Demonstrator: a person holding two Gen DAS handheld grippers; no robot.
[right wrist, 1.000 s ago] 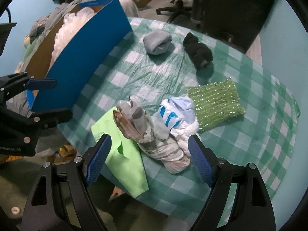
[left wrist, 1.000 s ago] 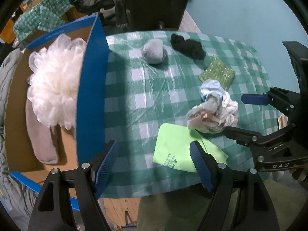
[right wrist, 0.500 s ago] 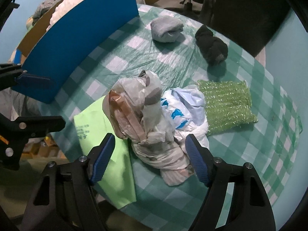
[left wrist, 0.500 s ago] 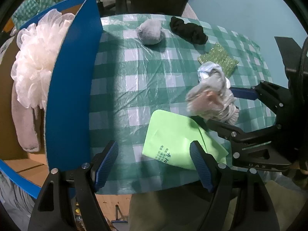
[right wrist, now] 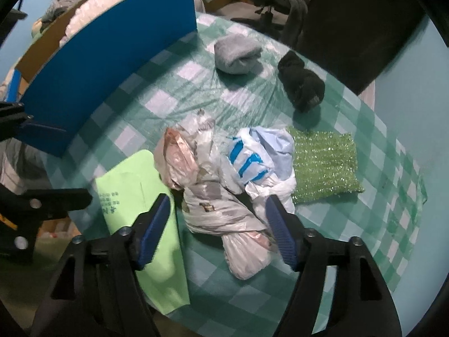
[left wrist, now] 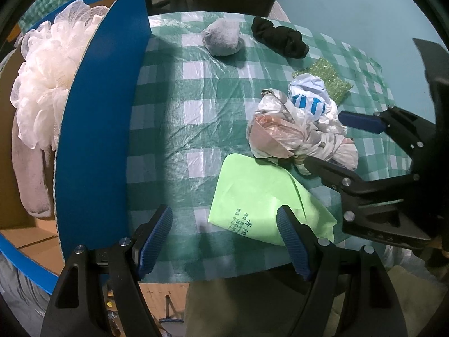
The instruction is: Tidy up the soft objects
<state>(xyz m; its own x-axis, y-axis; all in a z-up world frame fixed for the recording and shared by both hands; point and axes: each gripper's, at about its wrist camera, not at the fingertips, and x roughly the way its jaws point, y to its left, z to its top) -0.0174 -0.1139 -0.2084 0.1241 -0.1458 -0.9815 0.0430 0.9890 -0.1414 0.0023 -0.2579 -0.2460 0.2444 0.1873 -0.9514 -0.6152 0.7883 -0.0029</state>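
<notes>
While straddling the knotted bundle of plastic bags [right wrist: 207,168] with the right gripper [right wrist: 217,205], sink lower before squeezing. Jaws apart for now: one pad brushing the white bag, the other off to the side above the green paper envelope [left wrist: 252,196], so no grip yet. Centre on the tied waist of the bundle, not on the loose pink or blue-striped ends, which would likely slip or pull free. Keep the near pad clear of the envelope, or risk dragging it off the table edge along with the bags. Squeeze firmly, since crumpled film gives a lot before it holds. Lift straight up, then carry across toward the box.

Left gripper [left wrist: 224,216] also wide apart and holding nothing, poised over the checked tablecloth [left wrist: 174,129] with only a corner of the envelope between its fingers. Best kept out of the right one's path, or used to pin the envelope flat.

Bundle resting on the tablecloth, touching the envelope on one side and the green glitter sponge [right wrist: 322,163] on the other. Farther back, well apart from it: a rolled grey sock [left wrist: 221,40] and a rolled black sock [left wrist: 280,39].

One container only: a cardboard box [left wrist: 95,129] with a raised blue flap, just beside the table. Inside, a white mesh bath pouf [left wrist: 45,78] and under it a pale grey-pink cloth [left wrist: 28,179], kind not clear. Room left at the near end.
</notes>
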